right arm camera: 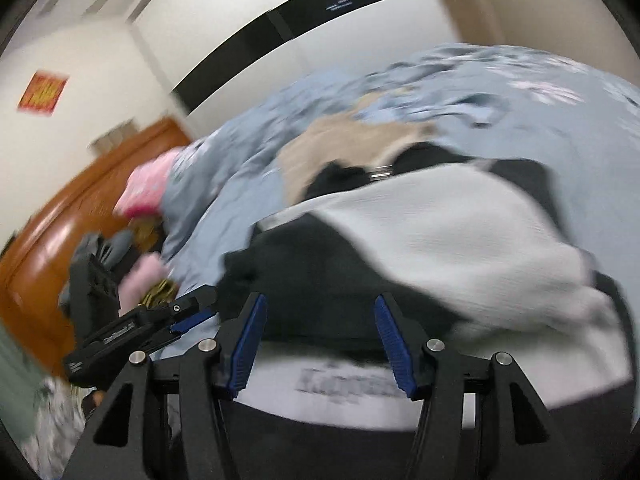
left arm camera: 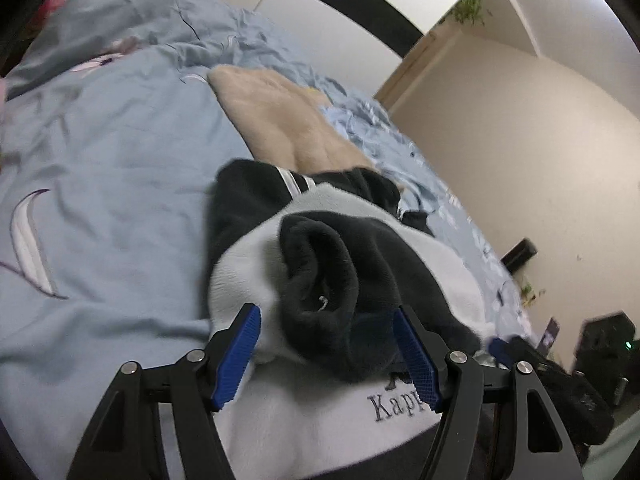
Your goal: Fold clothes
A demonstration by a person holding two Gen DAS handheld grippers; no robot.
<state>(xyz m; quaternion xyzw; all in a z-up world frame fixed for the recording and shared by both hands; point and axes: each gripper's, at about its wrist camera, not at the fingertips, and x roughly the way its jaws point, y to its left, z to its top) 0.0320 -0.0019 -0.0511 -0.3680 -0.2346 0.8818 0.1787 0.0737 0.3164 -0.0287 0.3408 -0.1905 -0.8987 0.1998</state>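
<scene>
Black-and-white sweatshirt (left arm camera: 248, 264) filled the near foreground of both views, spread on the bed (left arm camera: 100, 200) with its blue-grey floral cover. Only the left wrist view showed a black sleeve cuff (left arm camera: 320, 276) rolled open on the white chest, and a potted plant (left arm camera: 468, 8) on a high ledge. Only the right wrist view showed the brown wooden door (right arm camera: 72, 216), a red wall poster (right arm camera: 43, 93) and pink cloth (right arm camera: 148, 184), all blurred. A beige garment (left arm camera: 276, 120) lay beyond the sweatshirt. Embroidered lettering (left arm camera: 396, 406) read "Kapp", its end hidden. The left tongs (left arm camera: 327, 354) stood spread wide, straddling the cuff without gripping. The right tongs (right arm camera: 319, 344) were likewise parted over black fabric, holding nothing.
</scene>
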